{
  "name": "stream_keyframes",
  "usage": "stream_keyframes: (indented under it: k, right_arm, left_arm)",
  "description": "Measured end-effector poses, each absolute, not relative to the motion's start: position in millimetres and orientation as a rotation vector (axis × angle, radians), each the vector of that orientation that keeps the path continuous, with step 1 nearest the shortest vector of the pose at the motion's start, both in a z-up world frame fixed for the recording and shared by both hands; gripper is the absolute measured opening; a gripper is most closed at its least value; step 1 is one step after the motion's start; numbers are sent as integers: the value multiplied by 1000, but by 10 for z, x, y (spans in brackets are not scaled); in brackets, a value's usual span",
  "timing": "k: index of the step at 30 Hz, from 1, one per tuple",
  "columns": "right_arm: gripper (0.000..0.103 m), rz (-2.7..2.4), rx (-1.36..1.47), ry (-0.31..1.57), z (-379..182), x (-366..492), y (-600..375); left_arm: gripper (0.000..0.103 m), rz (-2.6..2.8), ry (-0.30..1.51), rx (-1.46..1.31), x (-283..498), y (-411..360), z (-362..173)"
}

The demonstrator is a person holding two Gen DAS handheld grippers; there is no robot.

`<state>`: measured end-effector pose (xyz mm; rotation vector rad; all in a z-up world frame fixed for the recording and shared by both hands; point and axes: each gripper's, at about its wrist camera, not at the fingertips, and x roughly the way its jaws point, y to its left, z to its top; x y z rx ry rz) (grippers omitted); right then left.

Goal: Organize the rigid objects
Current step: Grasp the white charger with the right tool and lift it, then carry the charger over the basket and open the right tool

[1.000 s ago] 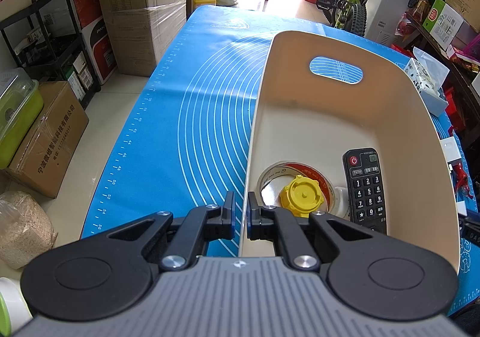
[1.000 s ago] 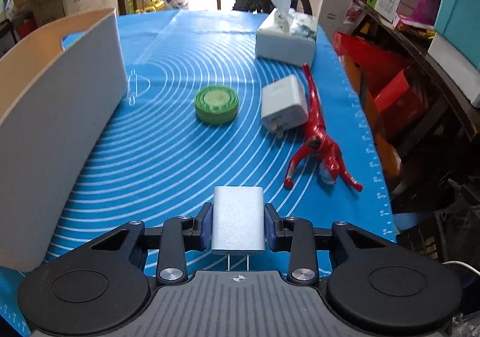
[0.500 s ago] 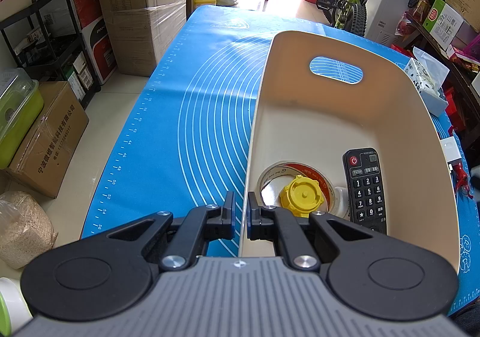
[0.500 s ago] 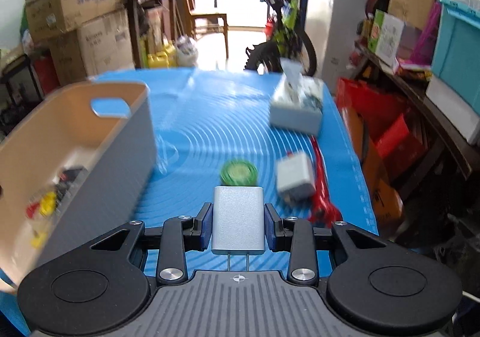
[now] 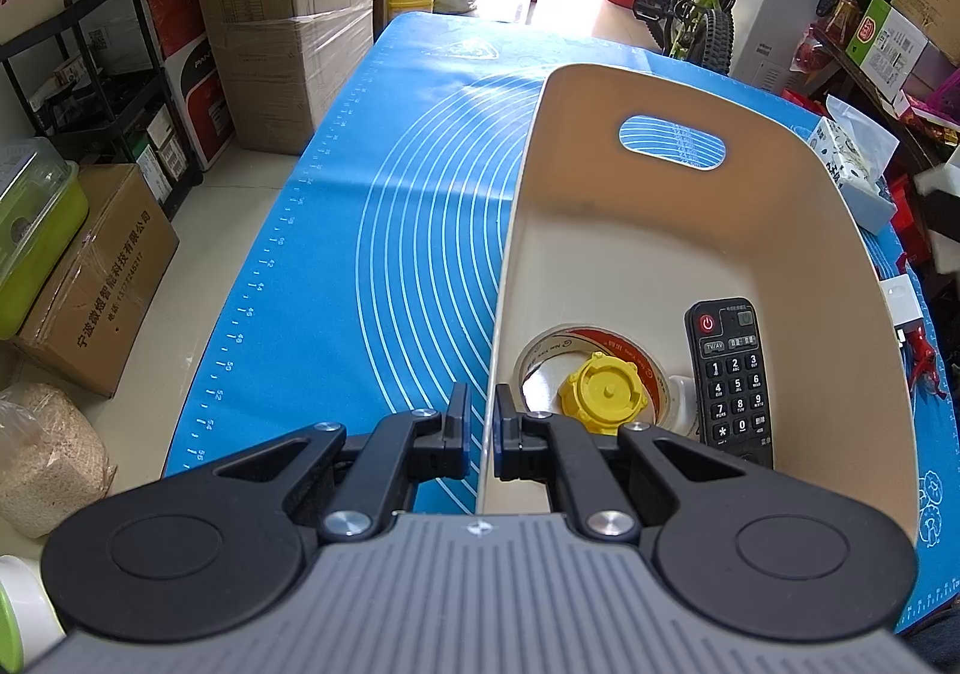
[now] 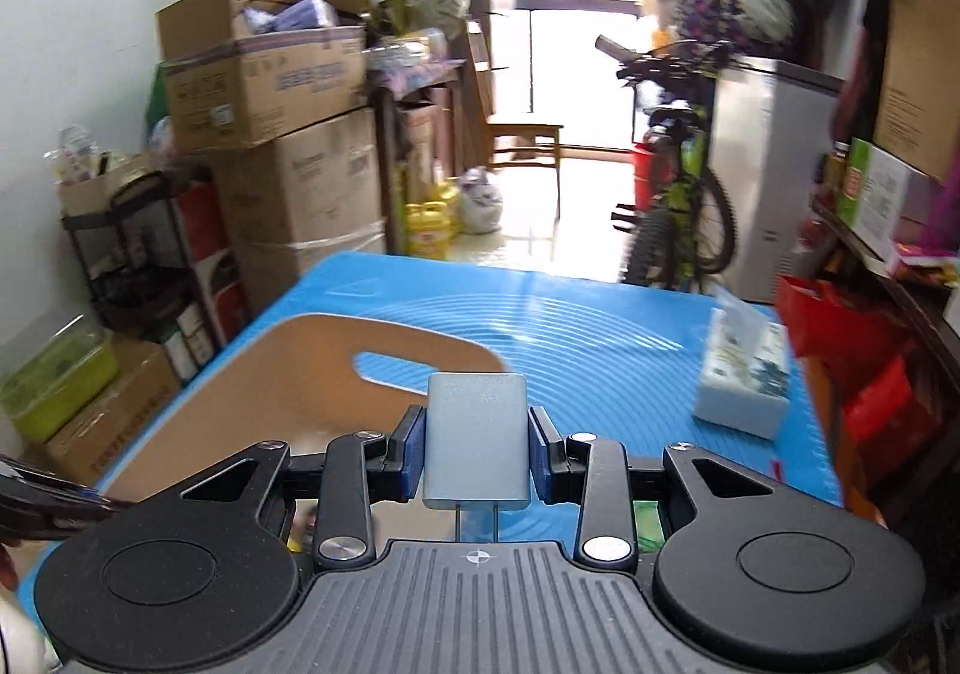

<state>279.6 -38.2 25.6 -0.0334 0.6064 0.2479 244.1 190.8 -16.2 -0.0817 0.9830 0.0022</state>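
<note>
Resting on the blue mat (image 5: 384,230), the cream bin (image 5: 690,254) holds a tape roll (image 5: 591,350), a yellow cap (image 5: 603,392) lying inside the roll's ring, and a black remote (image 5: 729,377) with its long axis running toward the bin's handle slot, power button at the far end. Left gripper (image 5: 480,428) is clamped on the bin's near left wall, one pad on each side. Right gripper (image 6: 477,455) is closed on a grey charger (image 6: 477,443), raised above the mat near the bin; prongs point back at the camera, long axis along the fingers. Tissue box (image 6: 744,374) sits to the right.
</note>
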Motion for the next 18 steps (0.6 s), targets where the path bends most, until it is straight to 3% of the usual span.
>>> stream_keyframes:
  k: [18]
  right_arm:
    - [42, 374, -184, 838, -361, 2930, 456]
  left_arm:
    - [10, 3, 982, -80, 2438, 1909, -152]
